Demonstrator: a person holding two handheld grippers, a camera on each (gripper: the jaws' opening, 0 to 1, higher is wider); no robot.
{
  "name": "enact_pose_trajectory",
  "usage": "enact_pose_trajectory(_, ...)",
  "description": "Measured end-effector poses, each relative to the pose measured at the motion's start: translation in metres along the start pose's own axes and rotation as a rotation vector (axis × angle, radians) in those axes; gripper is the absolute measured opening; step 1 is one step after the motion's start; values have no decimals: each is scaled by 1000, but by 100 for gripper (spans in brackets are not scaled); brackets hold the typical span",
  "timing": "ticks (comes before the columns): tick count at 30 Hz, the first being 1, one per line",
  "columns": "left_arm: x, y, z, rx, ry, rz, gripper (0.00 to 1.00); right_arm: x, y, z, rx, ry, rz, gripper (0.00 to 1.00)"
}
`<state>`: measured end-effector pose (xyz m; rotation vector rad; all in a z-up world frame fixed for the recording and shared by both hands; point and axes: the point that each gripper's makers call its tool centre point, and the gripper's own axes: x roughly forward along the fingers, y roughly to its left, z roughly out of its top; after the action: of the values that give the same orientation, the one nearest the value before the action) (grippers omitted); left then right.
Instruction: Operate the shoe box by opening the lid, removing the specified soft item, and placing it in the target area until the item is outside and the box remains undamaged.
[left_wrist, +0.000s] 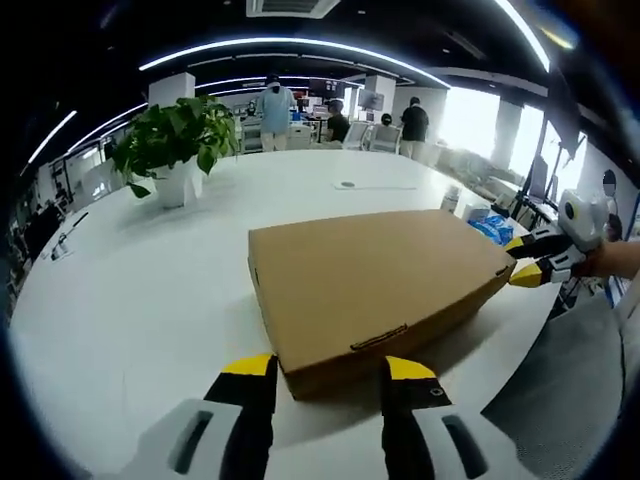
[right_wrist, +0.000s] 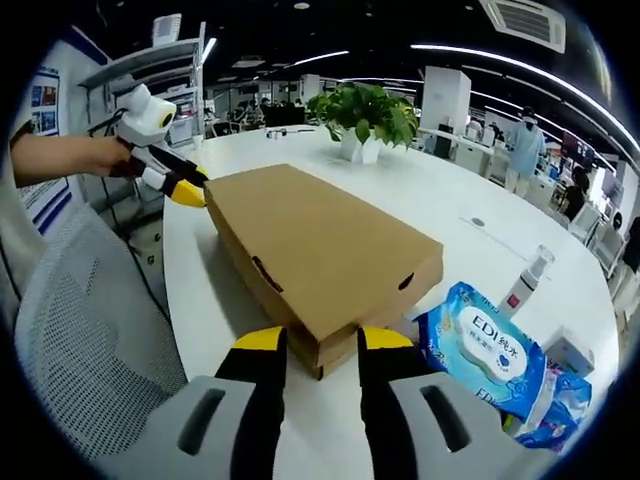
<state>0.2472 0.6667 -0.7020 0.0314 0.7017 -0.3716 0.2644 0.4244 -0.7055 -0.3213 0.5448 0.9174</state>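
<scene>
Shoe box (left_wrist: 375, 290) closed, flat on white tabletop (left_wrist: 150, 300). Left claw (left_wrist: 328, 372) and right claw (right_wrist: 311, 342) both apart, at opposite box corners. Wipes pack (right_wrist: 480, 350) beside box.

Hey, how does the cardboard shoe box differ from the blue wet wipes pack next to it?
The cardboard shoe box is plain brown and rigid; the wet wipes pack is blue, glossy and soft-looking. The shoe box is much the larger of the two. The shoe box has a hand-held gripper at each end, left and right; the wet wipes pack lies untouched. Both are closed and lie flat on the white table.
</scene>
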Motion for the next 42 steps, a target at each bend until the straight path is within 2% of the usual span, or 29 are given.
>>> enact_pose_trajectory(8,8,1,-6,-21,31,18,44,6,0,-7,16,22,-4,25)
enact_pose_trajectory(11,10,5,-8,20,51,33,41,8,0,-11,34,32,4,25)
enact_pose_trajectory(20,21,7,-3,-4,62,26,41,15,-13,-7,27,30,-2,26)
enact_pose_trajectory(42,60,21,31,24,72,11,41,36,-54,4,42,39,-31,26)
